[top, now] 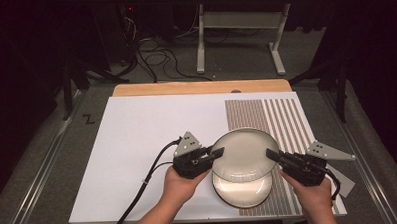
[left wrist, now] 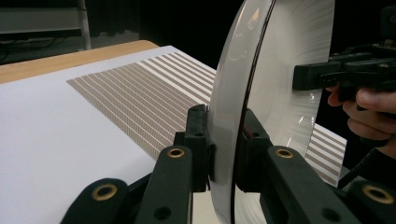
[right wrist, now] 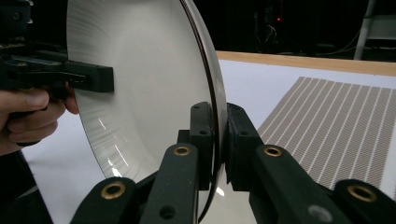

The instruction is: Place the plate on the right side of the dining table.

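Upper plate (top: pixel 244 153) is held off the table (top: pixel 137 144), pinched at opposite rims. The left hand-held gripper (top: pixel 217 154) is clamped narrow on the rim nearest it; the right hand-held gripper (top: pixel 273 154) is clamped likewise on the far rim. In the left gripper view the pads (left wrist: pixel 200 140) bite only the thin edge of the plate (left wrist: pixel 280 70); the right gripper view shows the same shallow bite at its own jaws (right wrist: pixel 201 135).

A lower plate (top: pixel 243 189) lies on the table directly beneath the raised one.

Risks, as judged:
- Smooth glazed rim and a shallow bite: the plate could slide out if either grip slackens.
- Uneven lifting between the two hands would tilt or twist it out of the pads.
- A drop would land on the lower plate; chipping likely.

Surface: white sheet with a brown striped panel (top: pixel 266 114) beyond the grippers, wooden edge (top: pixel 200 87) behind. Room: dark, cables (top: pixel 157 58) and a white stand (top: pixel 239 35) on the floor.
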